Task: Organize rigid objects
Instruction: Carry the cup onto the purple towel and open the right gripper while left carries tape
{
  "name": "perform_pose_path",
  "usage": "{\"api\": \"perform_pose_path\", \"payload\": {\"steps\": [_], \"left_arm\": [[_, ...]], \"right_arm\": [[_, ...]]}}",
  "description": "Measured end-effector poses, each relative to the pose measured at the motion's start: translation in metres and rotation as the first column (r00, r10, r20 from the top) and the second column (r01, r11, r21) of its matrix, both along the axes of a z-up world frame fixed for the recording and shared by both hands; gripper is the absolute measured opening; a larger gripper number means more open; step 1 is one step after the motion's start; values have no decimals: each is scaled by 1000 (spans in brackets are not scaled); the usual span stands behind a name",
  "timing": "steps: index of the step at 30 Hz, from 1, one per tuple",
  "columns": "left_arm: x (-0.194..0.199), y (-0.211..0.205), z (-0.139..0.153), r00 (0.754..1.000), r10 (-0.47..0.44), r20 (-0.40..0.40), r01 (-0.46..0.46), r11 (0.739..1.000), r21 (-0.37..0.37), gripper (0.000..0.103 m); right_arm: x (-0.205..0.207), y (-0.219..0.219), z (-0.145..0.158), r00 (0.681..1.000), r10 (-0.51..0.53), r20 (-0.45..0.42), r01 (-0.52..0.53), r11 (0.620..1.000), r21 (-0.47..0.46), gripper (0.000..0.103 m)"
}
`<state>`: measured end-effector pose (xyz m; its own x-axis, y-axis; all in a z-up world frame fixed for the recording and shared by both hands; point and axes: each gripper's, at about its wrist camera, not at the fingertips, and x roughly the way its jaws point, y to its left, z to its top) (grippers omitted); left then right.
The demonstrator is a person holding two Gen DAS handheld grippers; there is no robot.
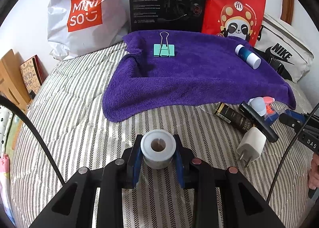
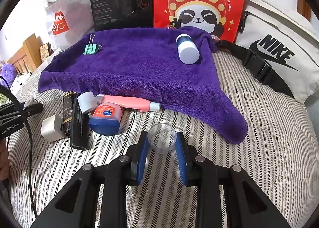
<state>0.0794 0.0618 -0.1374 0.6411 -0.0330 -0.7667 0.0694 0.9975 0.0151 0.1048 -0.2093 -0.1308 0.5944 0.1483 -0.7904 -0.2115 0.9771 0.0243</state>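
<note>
My left gripper [image 1: 158,153] is shut on a grey-white tape roll [image 1: 158,148], held above the striped bed cover. My right gripper [image 2: 161,141] is shut on a small clear plastic cup [image 2: 161,138]. A purple towel [image 1: 189,72] lies ahead, also in the right wrist view [image 2: 139,68]. On it lie a green binder clip [image 1: 164,49] [image 2: 90,48] and a blue-and-white bottle [image 1: 247,56] [image 2: 187,48]. Loose items lie at the towel's near edge: white charger plug [image 1: 251,146] [image 2: 52,127], black-gold tube [image 1: 232,116] [image 2: 67,112], blue-capped jar [image 2: 105,118], pink tube [image 2: 129,103].
At the back stand a white Miniso bag [image 1: 83,15], a black headset box [image 1: 167,1] and a red panda bag [image 1: 235,7]. A white Nike pouch [image 2: 279,48] with a black buckle strap lies at the right. Wooden furniture [image 1: 10,80] stands at the left.
</note>
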Motion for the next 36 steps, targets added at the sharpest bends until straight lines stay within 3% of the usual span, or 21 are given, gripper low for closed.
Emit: {"api": "perform_pose_path", "payload": {"steps": [11,13,21,28,36], "left_arm": [[2,-1,2,1000,-4,-27,3,1000,-16,27],[2,0,9,1000,-13,-26,12,999,-47,27],[13,-7,43,999,-33,11,34,999,-34,27],[41,-8,70,998,-36,42,38,998,-43,27],[73,-7,75,999,-34,32,35,999,-36,27]], "right_arm": [[-2,3,2,1000,27,0,-27,999,-27,26],[-3,3,8,999,48,-6,-48,999,-9,26],[-4,1,54,997,47,56,-49,998,33,26],[25,-4,68,998,30,60,-32,999,28,26],[67,-12,76,998,-7,60,3,998,56,26]]}}
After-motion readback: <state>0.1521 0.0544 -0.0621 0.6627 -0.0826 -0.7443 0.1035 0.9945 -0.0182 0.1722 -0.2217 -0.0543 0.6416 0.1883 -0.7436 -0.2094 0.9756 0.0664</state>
